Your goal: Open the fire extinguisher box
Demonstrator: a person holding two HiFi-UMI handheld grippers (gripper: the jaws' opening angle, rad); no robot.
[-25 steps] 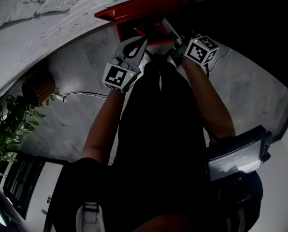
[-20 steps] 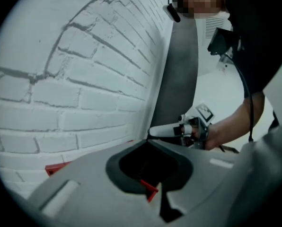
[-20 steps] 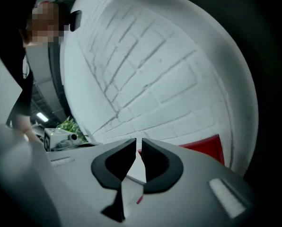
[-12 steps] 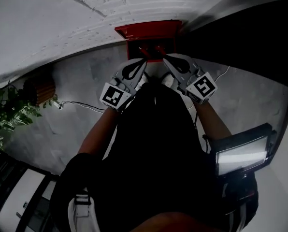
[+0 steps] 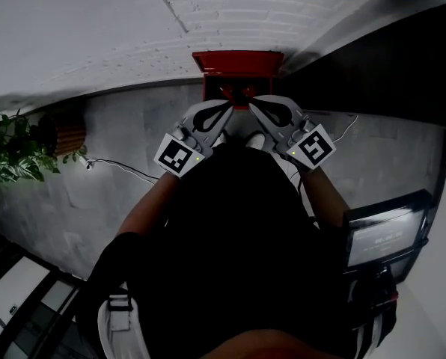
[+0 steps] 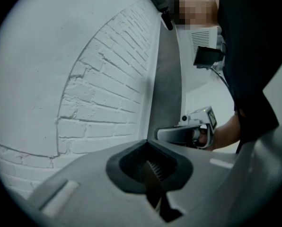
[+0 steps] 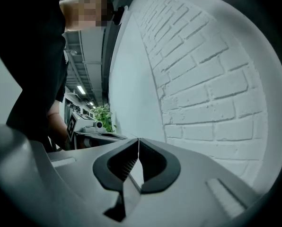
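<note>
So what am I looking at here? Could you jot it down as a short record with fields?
Place: white brick wall, grey floor
Box: red fire extinguisher box against the wall, in front of the person
Left gripper: jaws together, empty, close to the box
Right gripper: jaws together, empty, close to the box
Also there: plant, cable on the floor

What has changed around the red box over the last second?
The right gripper drew back from the fire extinguisher box toward the person, and its jaws closed on nothing. The left gripper shifted slightly inward, so both tips now sit side by side just short of the box. The box stays in place.
</note>
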